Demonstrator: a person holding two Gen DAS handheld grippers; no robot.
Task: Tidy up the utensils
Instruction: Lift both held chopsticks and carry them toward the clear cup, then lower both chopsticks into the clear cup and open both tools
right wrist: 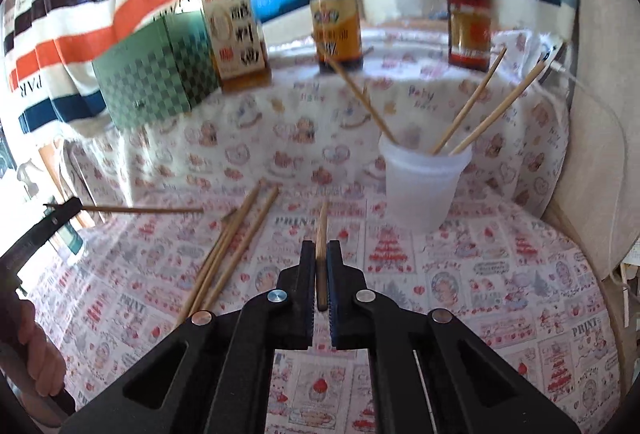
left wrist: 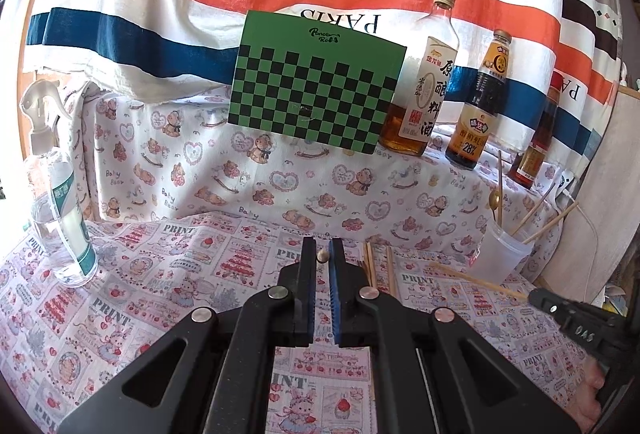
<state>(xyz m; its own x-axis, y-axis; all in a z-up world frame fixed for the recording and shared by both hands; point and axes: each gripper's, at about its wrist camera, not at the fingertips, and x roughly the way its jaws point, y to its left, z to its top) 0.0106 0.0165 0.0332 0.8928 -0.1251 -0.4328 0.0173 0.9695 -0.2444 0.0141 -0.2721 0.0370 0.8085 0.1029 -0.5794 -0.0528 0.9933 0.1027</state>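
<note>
A translucent plastic cup [right wrist: 424,186] stands on the printed cloth and holds several wooden chopsticks [right wrist: 472,114]; it also shows in the left wrist view [left wrist: 500,250]. My right gripper [right wrist: 321,254] is shut on a wooden chopstick [right wrist: 322,230] that points forward, left of the cup. My left gripper [left wrist: 322,254] is shut on a chopstick whose round end [left wrist: 322,255] faces the camera; in the right wrist view that chopstick [right wrist: 144,210] juts from the left gripper [right wrist: 56,212]. Loose chopsticks [right wrist: 236,246] lie on the cloth.
Three sauce bottles [left wrist: 416,74] [left wrist: 480,106] [left wrist: 538,138] and a green checkered box [left wrist: 316,86] stand on the raised ledge behind. A spray bottle [left wrist: 56,194] stands at the left. A striped cloth hangs behind.
</note>
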